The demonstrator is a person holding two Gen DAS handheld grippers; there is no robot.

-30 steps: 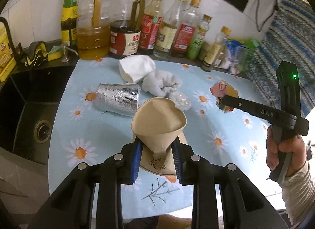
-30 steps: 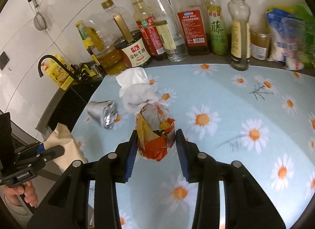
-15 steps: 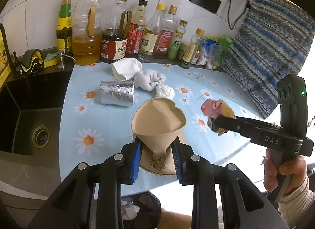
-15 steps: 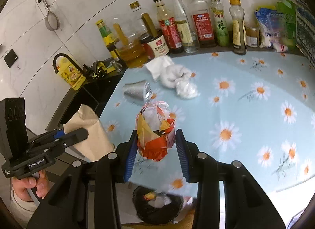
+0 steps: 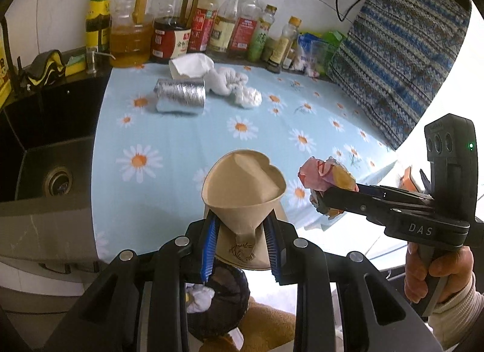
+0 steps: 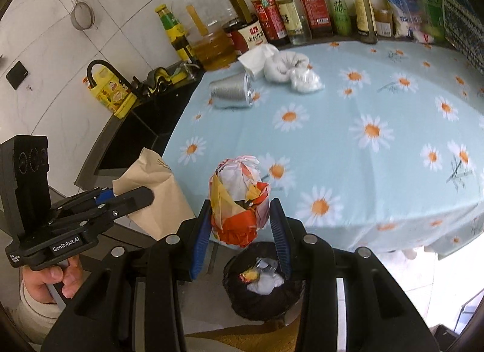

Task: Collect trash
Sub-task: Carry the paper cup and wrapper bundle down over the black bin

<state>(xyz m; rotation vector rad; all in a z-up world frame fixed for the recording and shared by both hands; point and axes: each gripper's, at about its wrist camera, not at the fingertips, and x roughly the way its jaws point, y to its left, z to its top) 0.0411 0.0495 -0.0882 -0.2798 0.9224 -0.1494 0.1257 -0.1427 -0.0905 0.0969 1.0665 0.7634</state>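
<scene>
My left gripper (image 5: 241,246) is shut on a crushed brown paper cup (image 5: 243,190) and holds it past the table's front edge, above a black trash bin (image 5: 217,303). My right gripper (image 6: 240,241) is shut on a crumpled red, yellow and white wrapper (image 6: 239,200), just above and left of the same bin (image 6: 264,288), which holds white and yellow scraps. Each gripper shows in the other's view: the right one (image 5: 320,200) with the wrapper (image 5: 325,175), the left one (image 6: 133,197) with the cup (image 6: 157,188).
On the daisy tablecloth (image 6: 363,103) lie a silver foil cup (image 5: 181,96), a white tissue (image 5: 190,66) and crumpled white wads (image 5: 233,84). Oil and sauce bottles (image 5: 181,31) line the back wall. A black sink (image 5: 45,152) lies to the left.
Both grippers have pulled back from the table with their trash, past its front edge. The trash bin has come further into view beneath them.
</scene>
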